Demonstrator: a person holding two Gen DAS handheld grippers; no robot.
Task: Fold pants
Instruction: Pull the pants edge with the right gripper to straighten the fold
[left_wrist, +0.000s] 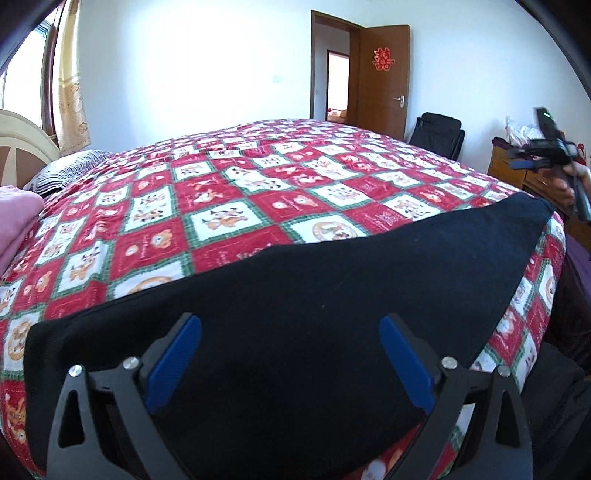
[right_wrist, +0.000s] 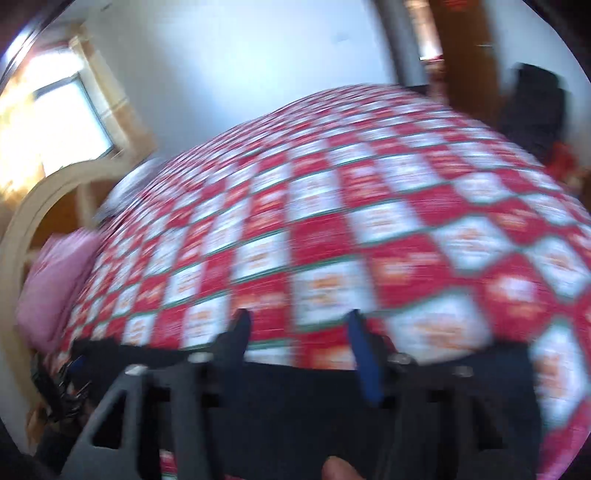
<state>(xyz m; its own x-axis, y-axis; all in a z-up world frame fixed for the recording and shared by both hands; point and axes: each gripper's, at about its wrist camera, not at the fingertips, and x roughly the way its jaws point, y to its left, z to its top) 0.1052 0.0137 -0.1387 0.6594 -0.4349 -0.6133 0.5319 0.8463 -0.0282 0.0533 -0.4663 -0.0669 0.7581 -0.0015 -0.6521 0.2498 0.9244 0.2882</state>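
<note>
The black pants (left_wrist: 295, 295) are lying flat as a long dark band along the near edge of the bed (left_wrist: 229, 206), stretching from the near left corner across to the near right corner, where one end is reaching the bed's right edge. The red, white and green checked quilt (left_wrist: 147, 221) is covering the bed beneath them and showing bare all the way to the far edge. The left gripper (left_wrist: 290, 354) is hanging over the middle of the pants with its blue-padded fingers (left_wrist: 173, 363) spread wide and nothing between them; the cloth below is not being pinched. The right gripper (right_wrist: 299, 343) is sitting in a heavily blurred view, its jaws standing partly apart over the far border of the pants (right_wrist: 295, 406), and it appears to be holding nothing, though the smear makes that hard to confirm. From the left wrist view the same right gripper (left_wrist: 543, 155) is showing beyond the bed's right edge, clear of the fabric. A pink folded blanket (left_wrist: 16, 221) is resting at the bed's left edge, with a striped pillow (left_wrist: 70, 170) just behind it.
</note>
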